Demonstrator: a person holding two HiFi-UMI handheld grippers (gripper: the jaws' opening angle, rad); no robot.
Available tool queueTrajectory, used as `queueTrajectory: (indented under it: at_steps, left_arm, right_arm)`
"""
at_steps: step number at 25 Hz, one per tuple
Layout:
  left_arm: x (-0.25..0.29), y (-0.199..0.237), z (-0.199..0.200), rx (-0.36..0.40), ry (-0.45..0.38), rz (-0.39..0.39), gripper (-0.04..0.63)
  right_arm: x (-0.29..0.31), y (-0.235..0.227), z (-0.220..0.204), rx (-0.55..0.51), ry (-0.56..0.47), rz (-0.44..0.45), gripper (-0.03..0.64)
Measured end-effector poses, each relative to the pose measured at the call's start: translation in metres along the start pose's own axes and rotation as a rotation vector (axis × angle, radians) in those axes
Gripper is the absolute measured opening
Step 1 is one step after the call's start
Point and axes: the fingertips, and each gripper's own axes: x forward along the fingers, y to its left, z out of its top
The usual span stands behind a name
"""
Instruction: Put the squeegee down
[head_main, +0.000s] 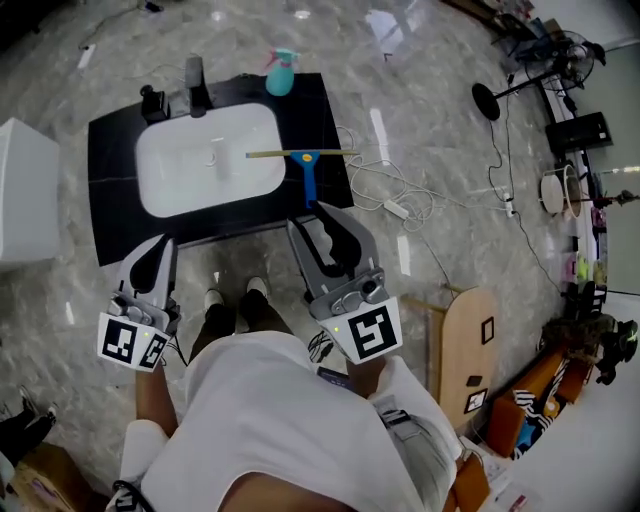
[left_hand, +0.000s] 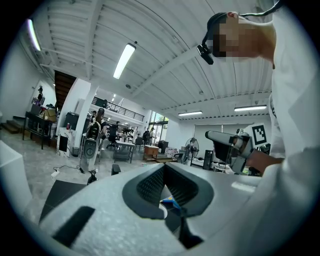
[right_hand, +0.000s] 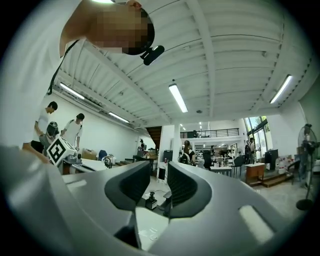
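Observation:
The squeegee (head_main: 308, 172), with a blue handle and a long yellowish blade, lies flat on the black counter (head_main: 110, 200), its blade reaching over the right rim of the white sink (head_main: 180, 175). No gripper touches it. My right gripper (head_main: 311, 216) hovers just in front of the counter, below the handle, and its jaws stand apart with nothing between them. In the right gripper view the right gripper (right_hand: 159, 167) points level across the room. My left gripper (head_main: 160, 244) is held at the lower left, its fingertips together and empty.
A faucet (head_main: 195, 85) and a teal spray bottle (head_main: 281, 72) stand at the counter's far edge. A white box (head_main: 25, 190) sits to the left. Cables and a power strip (head_main: 395, 208) trail over the marble floor on the right, near a wooden board (head_main: 468, 345).

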Motion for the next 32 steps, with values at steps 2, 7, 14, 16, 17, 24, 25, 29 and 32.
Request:
queueTrajectory:
  at_steps: [2,7,14,16,17,24,25,29,32]
  left_arm:
    - [-0.002,0.001,0.002,0.000,-0.009,-0.001,0.006]
    - [-0.016,0.010,0.018,0.014,-0.034,0.016,0.006]
    - [-0.030,0.012,0.023,0.016,-0.038,0.034,0.006]
    - [-0.034,0.012,0.025,0.019,-0.038,0.036,0.006]
    - [-0.035,0.013,0.026,0.021,-0.040,0.038,0.006]
    - [-0.044,0.011,0.033,0.030,-0.045,0.050,0.006]
    - [-0.043,0.011,0.033,0.032,-0.045,0.049,0.006]
    - [-0.041,0.010,0.033,0.036,-0.043,0.043,0.006]
    - [-0.041,0.011,0.033,0.035,-0.043,0.044,0.006]
  right_arm:
    - [-0.001,0.003,-0.005,-0.007,0.013,0.002,0.113]
    - [0.001,0.008,-0.006,-0.042,0.034,-0.028,0.031]
    - [0.009,0.016,-0.006,-0.045,0.057,-0.032,0.006]
    - [0.009,0.019,-0.004,-0.050,0.057,-0.030,0.006]
    - [0.009,0.021,-0.004,-0.054,0.057,-0.029,0.006]
    - [0.008,0.027,0.000,-0.056,0.053,-0.015,0.006]
    - [0.008,0.025,0.001,-0.061,0.051,-0.020,0.006]
    - [0.005,0.017,0.001,-0.070,0.051,-0.040,0.006]
    - [0.005,0.016,0.001,-0.068,0.050,-0.041,0.006]
